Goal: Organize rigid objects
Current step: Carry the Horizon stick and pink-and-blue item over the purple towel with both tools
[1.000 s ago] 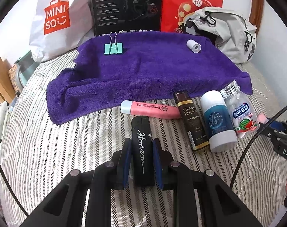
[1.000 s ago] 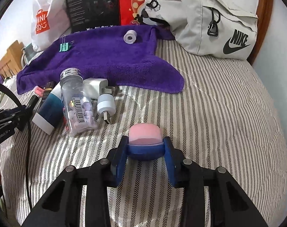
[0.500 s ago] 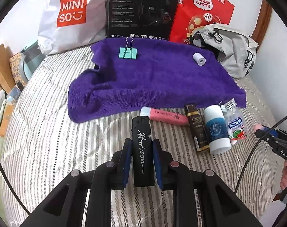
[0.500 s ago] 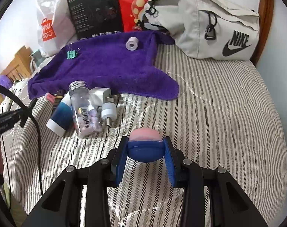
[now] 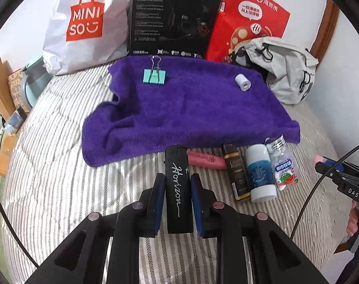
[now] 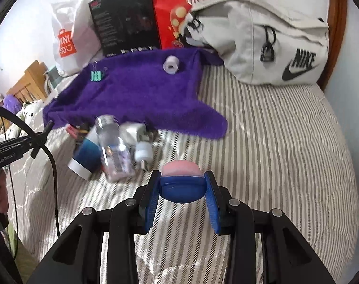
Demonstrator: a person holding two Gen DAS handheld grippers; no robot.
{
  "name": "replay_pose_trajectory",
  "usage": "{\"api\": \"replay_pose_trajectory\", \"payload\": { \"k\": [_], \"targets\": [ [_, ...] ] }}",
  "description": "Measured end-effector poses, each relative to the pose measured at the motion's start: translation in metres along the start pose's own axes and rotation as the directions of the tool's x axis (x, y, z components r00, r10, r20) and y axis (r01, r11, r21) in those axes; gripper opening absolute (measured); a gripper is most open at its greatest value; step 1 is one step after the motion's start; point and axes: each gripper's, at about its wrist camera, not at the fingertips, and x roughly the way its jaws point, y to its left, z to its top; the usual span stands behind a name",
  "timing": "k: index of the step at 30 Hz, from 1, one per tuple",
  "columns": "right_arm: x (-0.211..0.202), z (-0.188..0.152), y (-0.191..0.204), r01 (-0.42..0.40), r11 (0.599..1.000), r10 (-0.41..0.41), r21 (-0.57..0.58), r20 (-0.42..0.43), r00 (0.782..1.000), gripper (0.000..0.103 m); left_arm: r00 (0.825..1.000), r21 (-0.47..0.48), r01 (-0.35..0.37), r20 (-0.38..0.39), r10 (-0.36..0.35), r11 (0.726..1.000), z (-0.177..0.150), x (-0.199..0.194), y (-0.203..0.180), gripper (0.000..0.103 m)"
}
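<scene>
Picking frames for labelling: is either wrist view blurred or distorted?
Left wrist: sharp, the black lighter lettering readable, fisheye bending the edges. Right wrist: motion blur smears the clear bottle and purple towel; the blue-and-pink object in the gripper stays crisp.

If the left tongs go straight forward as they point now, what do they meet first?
Probably the near edge of the purple towel, just beyond the black lighter held in the left tongs; depth is uncertain.

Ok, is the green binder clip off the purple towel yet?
No, the green binder clip sits on the purple towel near its far edge.
</scene>
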Motion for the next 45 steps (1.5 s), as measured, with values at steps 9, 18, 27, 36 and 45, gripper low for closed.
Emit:
{"api": "replay_pose_trajectory", "payload": {
  "k": [9, 18, 27, 36, 45],
  "targets": [
    [-0.010, 0.037, 0.017, -0.040, 0.998, 0.041, -0.045, 0.040, 0.998, 0.037, 1.000, -0.002, 0.003, 0.030, -0.003, 1.000, 0.029, -0.010, 0.004, 0.021],
    [0.012, 0.087, 0.029, -0.084, 0.994, 0.087, -0.063, 0.053, 0.995, 0.037, 0.999, 0.011, -0.015, 0.036, 0.015, 1.000, 0.078, 0.006, 0.013, 0.021],
    [0.049, 0.121, 0.031, -0.078, 0.994, 0.081, -0.073, 0.035, 0.996, 0.037, 1.000, 0.010, -0.011, -0.003, 0.011, 1.000, 0.103, 0.049, 0.024, 0.021],
    [0.093, 0.138, 0.026, -0.056, 0.995, 0.056, -0.086, -0.007, 0.998, 0.037, 1.000, 0.007, 0.002, -0.026, -0.002, 1.000, 0.113, 0.087, 0.028, 0.021],
    [0.123, 0.146, 0.022, -0.028, 0.994, 0.028, -0.103, 0.000, 1.000, 0.037, 1.000, 0.024, 0.018, -0.008, -0.018, 1.000, 0.115, 0.099, 0.028, 0.021]
  ]
}}
